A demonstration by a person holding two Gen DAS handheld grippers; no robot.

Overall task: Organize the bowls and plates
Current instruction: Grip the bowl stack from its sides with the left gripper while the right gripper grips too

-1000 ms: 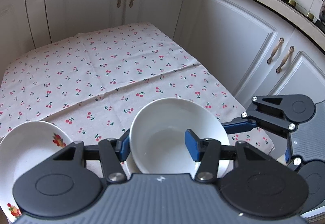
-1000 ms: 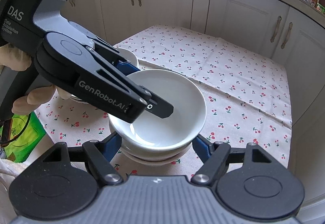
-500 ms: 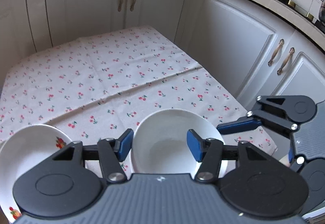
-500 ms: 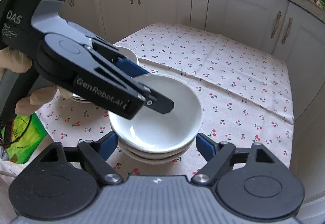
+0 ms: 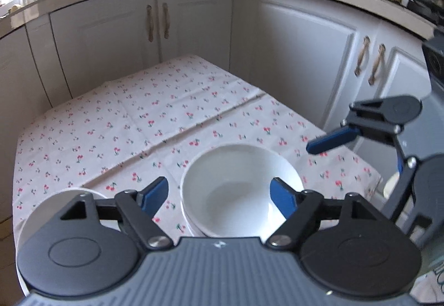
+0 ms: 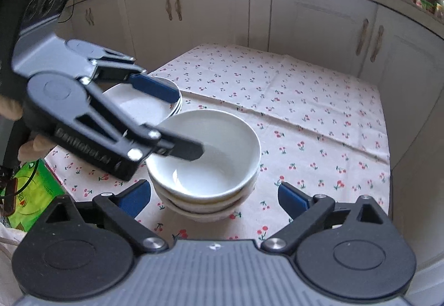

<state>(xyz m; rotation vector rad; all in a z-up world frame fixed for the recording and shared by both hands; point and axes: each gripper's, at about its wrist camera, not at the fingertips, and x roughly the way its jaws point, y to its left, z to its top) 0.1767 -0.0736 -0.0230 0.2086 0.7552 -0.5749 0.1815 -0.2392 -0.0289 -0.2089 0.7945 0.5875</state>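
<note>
White kitchen cabinets (image 5: 194,25) ring a bench (image 5: 116,122) under cherry cloth. Left view: left tongs (image 5: 219,196) opening, unclenched around the empty top bowl (image 5: 238,192). Right view: three bowls (image 6: 205,167) stacked, plates (image 6: 147,103) behind; right tongs (image 6: 215,196) opening, gripping nothing.

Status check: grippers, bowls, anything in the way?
Left gripper opening, one finger over the top bowl's rim. Right gripper opening, clear of the bowl stack. Plates stacked behind it. Nothing blocking.
</note>
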